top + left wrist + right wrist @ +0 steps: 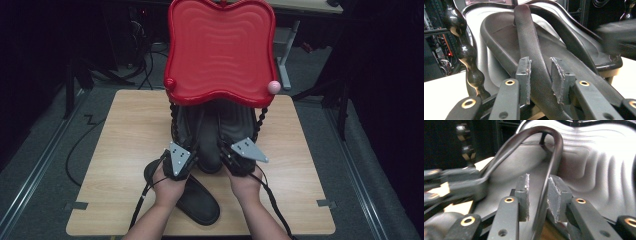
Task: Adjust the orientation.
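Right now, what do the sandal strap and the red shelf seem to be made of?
Sandal strap: probably dark leather or an imitation, matte, with fine grain. Red shelf: likely moulded plastic, glossy, with wavy ridges and bright reflections.

sandal (210, 145) on lower rack shelf (187, 127) | second sandal (192, 197) in front, on table (125, 150)

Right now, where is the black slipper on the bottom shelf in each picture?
High view: slipper at centre, beneath the red tray.
Left gripper view: centre, strap running up between the jaws.
Right gripper view: centre, thin strap arching above the jaws.
Shared landmark: the beaded black post, left of it.
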The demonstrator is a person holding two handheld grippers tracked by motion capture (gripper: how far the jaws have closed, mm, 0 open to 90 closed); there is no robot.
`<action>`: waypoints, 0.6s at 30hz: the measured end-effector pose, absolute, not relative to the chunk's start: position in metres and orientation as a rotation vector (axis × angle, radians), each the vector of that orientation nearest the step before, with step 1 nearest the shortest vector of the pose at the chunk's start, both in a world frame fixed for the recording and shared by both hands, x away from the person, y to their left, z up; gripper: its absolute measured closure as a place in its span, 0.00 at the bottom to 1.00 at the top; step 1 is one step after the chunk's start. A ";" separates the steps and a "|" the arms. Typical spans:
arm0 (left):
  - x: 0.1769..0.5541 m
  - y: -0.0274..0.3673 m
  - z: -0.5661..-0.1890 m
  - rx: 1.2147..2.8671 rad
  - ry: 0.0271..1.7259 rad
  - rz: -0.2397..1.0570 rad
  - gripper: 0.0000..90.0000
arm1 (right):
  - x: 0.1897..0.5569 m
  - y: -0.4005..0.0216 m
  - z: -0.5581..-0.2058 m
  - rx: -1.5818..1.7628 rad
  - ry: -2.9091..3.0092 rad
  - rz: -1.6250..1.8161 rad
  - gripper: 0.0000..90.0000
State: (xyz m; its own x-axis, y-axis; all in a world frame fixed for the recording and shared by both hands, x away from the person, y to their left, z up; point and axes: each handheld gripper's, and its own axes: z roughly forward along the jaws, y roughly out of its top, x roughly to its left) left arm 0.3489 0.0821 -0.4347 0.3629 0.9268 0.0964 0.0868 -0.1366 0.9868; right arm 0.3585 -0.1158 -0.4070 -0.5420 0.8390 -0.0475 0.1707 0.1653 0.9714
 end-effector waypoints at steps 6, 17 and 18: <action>0.349 0.083 -0.435 1.527 0.950 0.959 0.77 | 0.314 -0.127 -0.429 0.920 1.888 1.408 0.91; 0.349 0.085 -0.436 1.513 0.949 0.944 0.77 | 0.287 -0.128 -0.474 0.866 1.995 1.283 0.99; 0.349 0.085 -0.436 1.513 0.949 0.944 0.77 | 0.287 -0.128 -0.474 0.866 1.995 1.283 0.99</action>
State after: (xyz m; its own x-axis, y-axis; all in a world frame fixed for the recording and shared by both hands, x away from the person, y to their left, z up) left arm 0.3493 0.0848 -0.4357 0.3699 0.9257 0.0792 0.0841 -0.1182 0.9894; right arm 0.2870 -0.1279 -0.4739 -0.6022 0.7858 -0.1409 0.1980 0.3180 0.9272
